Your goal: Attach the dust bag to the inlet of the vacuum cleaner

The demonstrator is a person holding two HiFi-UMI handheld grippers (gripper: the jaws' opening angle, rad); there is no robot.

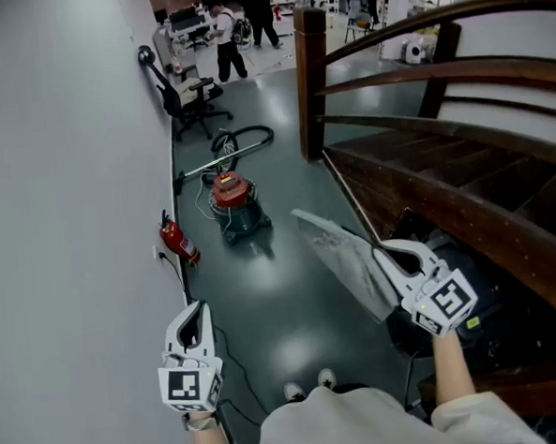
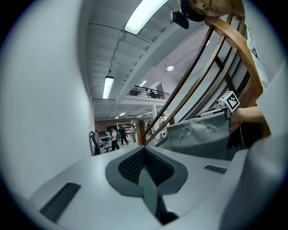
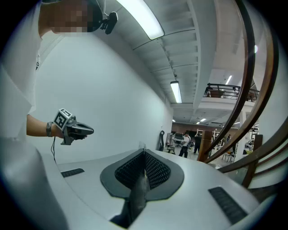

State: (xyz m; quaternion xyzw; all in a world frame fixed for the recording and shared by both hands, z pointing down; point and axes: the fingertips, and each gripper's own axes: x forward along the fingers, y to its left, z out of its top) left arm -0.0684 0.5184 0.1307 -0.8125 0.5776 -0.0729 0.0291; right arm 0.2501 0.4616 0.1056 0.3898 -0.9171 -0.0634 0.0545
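Ahead and down on the glossy dark floor [image 1: 293, 309] stands the red-topped, dark-bodied canister vacuum cleaner [image 1: 235, 205], well apart from both hands, with its black hose [image 1: 247, 141] looping away behind it. The right hand-held gripper [image 1: 385, 252] is clamped on one end of the pale grey, crumpled dust bag [image 1: 341, 255]. The bag's long axis runs from those jaws up and to the left in the head view, so its free end points roughly towards the vacuum cleaner. In the right gripper view a thin grey fold of the bag sits pinched between the pads.

The left hand-held gripper [image 1: 199, 315] is closed on nothing and held level near the pale wall [image 1: 60, 183]. It lies more directly in line with the vacuum cleaner, while the bag-carrying hand is off to the staircase [image 1: 443, 159] side. The inlet cannot be made out from here. My judgement is that the bag must first be carried forward and down to the machine.
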